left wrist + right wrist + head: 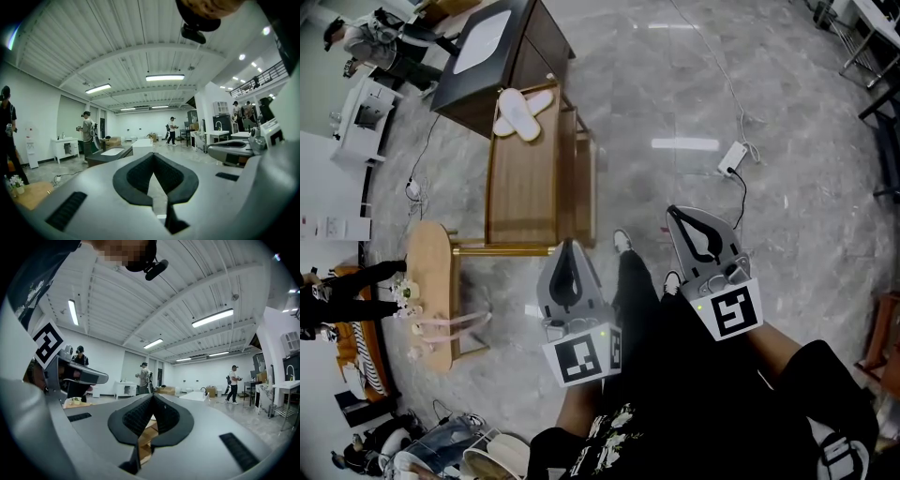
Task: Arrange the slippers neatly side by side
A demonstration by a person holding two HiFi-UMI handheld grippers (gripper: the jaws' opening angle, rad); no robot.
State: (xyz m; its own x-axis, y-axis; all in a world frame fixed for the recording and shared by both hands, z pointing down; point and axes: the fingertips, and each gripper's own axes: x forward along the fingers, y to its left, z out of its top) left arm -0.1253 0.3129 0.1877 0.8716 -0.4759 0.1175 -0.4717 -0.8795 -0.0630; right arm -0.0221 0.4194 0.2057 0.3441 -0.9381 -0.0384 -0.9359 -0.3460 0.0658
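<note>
— At the far end of the wooden bench point(525, 187) we enter item one: the slippers point(523, 112), a white pair, one crossed over the other, just beside the dark cabinet point(511, 70).

— And we log them well apart from both tools?

— We do. Item two, left gripper point(570, 247): jaws clenched together with nothing between them, just off the bench's near right corner. Item three, right gripper point(675, 216): likewise clamped tight and empty, further right over the grey floor point(787, 244). Both point up the head view, and the slippers lie ahead of them and to the left.

— Edges and room?

— We note the pair close to the bench's far and left edges, and the long plank stretches between it and us. Right of the bench the floor runs open as far as a white power strip point(733, 157) and its cable. Left of the bench stands an oval side table point(431, 281).

— Print?

— We record a black-and-white square marker on the left cube point(581, 361) and another on the right cube point(736, 314). White print on the person's dark shirt point(609, 427) is too small for us to read.
</note>
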